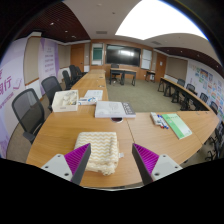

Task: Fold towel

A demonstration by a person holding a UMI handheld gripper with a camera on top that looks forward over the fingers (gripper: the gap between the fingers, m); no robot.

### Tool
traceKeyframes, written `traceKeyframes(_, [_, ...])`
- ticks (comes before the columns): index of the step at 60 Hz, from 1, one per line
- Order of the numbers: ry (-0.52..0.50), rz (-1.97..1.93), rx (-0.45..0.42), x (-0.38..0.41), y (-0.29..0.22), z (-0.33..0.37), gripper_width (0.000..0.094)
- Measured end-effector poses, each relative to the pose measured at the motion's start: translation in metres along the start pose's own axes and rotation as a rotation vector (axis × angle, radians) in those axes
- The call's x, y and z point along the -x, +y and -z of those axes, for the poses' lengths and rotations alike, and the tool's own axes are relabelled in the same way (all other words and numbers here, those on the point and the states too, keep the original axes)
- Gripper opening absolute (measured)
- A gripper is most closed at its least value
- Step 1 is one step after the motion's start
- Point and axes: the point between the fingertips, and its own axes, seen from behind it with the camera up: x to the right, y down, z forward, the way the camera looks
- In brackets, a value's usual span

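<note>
Hand-held gripper [109, 157] spread wide, purple pads [146, 156] apart, nothing pinched; cream towel [98, 151] bunched on the wooden worktop [60, 133] between the fingers, nearer the left one, lying on its own. Beyond, at 12 o'clock from the towel, a flat white book [109, 109]; at 11 o'clock a white basket [65, 99] with papers [91, 97] beside it; at 2 o'clock a green-edged box [176, 125]. Farther off, black chairs [29, 112] along the worktop's sides, more tables [124, 71] and a dark screen [124, 56] on the far wall.
</note>
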Motion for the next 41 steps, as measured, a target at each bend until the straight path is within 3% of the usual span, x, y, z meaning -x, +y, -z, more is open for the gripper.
traceKeyframes(24, [-0.016,0.034,-0.001,0.063,0.052,0.2,0.0856])
traceKeyframes(41, [-0.028,0.064,-0.029,0.076,0.055,0.25,0.0852])
